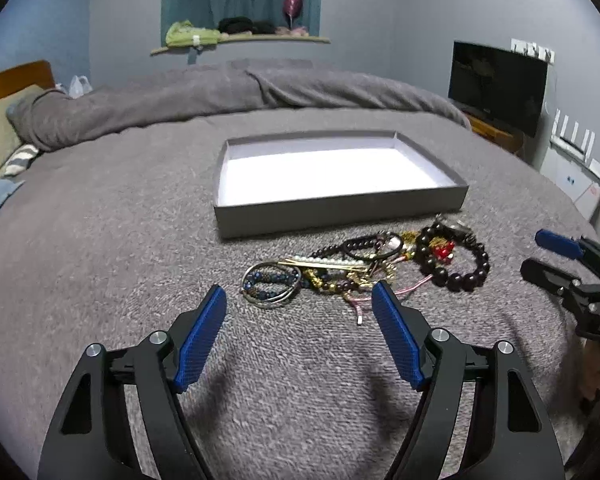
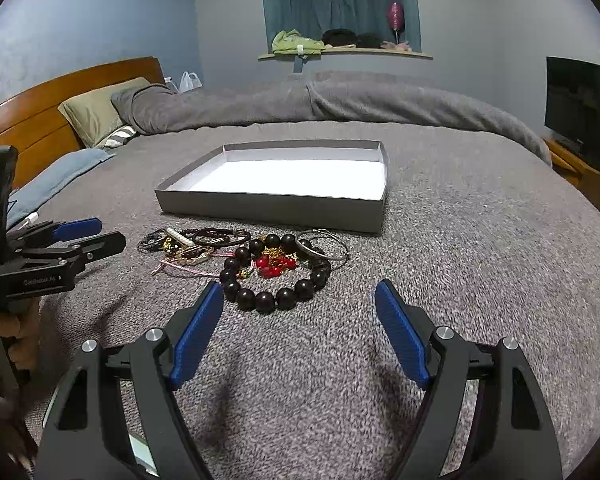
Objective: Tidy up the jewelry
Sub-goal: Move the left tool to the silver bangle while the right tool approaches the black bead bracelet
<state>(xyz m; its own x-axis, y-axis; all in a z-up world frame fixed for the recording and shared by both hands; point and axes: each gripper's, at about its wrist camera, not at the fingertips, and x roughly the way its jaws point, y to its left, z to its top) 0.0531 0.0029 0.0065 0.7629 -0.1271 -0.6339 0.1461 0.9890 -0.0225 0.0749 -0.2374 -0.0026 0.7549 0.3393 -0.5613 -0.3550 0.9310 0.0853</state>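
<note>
A shallow grey box with a white inside lies on the grey bedspread. In front of it is a tangled heap of jewelry: a big dark bead bracelet, red beads, a pearl hair clip, blue bead bangles, silver bangles, a pink cord. My left gripper is open, just short of the heap's left part, nothing between its blue pads. My right gripper is open, near the big bracelet, empty.
The bed carries a rolled grey duvet at the back and pillows by a wooden headboard. A dark screen stands on a low cabinet at the right. A window shelf holds clothes.
</note>
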